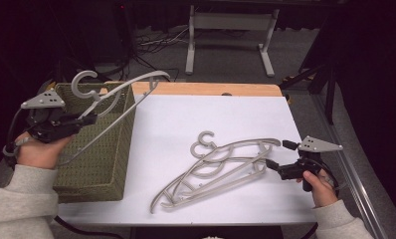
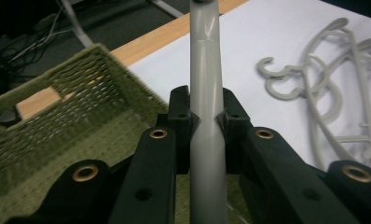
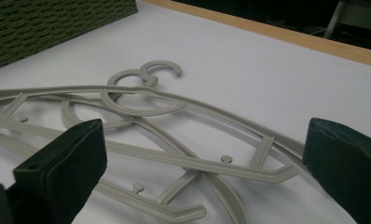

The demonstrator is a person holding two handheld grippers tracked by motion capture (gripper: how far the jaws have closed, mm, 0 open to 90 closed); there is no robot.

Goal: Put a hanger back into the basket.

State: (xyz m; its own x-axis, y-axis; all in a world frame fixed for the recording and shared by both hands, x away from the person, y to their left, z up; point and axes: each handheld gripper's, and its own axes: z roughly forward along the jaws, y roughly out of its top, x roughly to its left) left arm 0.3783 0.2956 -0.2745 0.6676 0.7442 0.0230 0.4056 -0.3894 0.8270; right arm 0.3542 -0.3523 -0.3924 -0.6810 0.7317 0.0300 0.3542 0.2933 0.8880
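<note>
Over basket [image 1: 117,164] at table's left edge, our left gripper [image 1: 88,119] clamps a grey hanger [image 1: 120,107]; right gripper [image 1: 279,157], jaws wide, nears hangers [image 1: 221,167] w/o touching, near front-right corner.

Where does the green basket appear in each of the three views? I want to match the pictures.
High view: the basket stands at the left edge of the table, under the hanger in the left gripper.
Left gripper view: basket at left, behind the jaws.
Right gripper view: one corner at top left.
Shared landmark: the hangers on the table.
</note>
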